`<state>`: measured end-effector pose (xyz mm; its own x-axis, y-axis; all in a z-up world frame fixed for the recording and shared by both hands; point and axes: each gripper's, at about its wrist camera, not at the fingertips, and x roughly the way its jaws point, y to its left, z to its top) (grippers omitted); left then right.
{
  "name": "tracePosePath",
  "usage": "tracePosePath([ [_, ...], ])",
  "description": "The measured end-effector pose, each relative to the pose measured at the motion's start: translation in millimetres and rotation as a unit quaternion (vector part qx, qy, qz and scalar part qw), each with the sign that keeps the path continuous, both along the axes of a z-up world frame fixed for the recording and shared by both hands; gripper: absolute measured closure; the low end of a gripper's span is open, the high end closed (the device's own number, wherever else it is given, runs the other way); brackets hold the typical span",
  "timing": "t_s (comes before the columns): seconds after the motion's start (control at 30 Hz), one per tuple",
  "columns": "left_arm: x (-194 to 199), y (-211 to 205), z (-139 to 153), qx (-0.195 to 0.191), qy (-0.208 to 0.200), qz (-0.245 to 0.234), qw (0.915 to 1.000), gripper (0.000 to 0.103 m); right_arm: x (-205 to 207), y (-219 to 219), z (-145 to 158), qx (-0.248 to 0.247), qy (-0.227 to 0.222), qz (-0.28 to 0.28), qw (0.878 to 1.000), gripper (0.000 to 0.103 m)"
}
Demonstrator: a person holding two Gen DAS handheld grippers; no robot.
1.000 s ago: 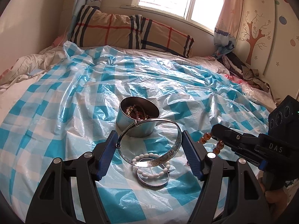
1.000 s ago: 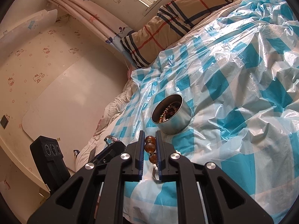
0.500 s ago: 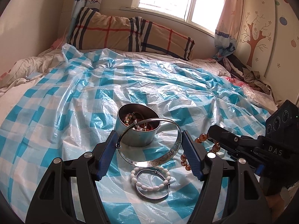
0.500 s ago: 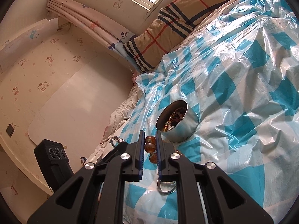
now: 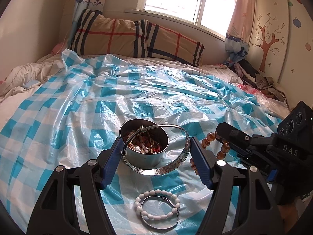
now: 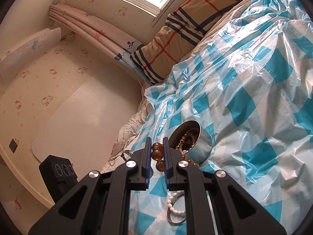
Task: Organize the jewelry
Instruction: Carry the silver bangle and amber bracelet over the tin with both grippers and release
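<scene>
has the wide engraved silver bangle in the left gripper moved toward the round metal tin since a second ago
Yes. The wide engraved silver bangle was over the white bead bracelet on the checked sheet; now it hangs at the round metal tin, the bracelet left nearer the camera.

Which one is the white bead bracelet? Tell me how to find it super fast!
Look at the blue-checked sheet on the bed and find the metal tin full of jewelry. The white bead bracelet lies flat on the sheet nearer the camera than the tin, resting over a thin silver bangle. It is the only one with milky white oval beads; the other loose beads are amber.
</scene>
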<state>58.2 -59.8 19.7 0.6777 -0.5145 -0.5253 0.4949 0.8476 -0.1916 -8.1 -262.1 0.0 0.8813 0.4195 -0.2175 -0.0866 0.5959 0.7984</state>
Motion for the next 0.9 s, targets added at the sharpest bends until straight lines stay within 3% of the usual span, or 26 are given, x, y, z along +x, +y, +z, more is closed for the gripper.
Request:
tracePosePath([
  [0.37, 25, -8, -7, 0.001, 0.009, 0.004, 0.9999, 0.037, 35, -2, 8, 0.006, -0.02, 0.003, 1.0, 0.091],
  [0.9, 66, -20, -22, 0.003, 0.037, 0.001, 0.9993, 0.037, 79, 1, -6, 0.001, -0.001, 0.019, 1.0, 0.091],
])
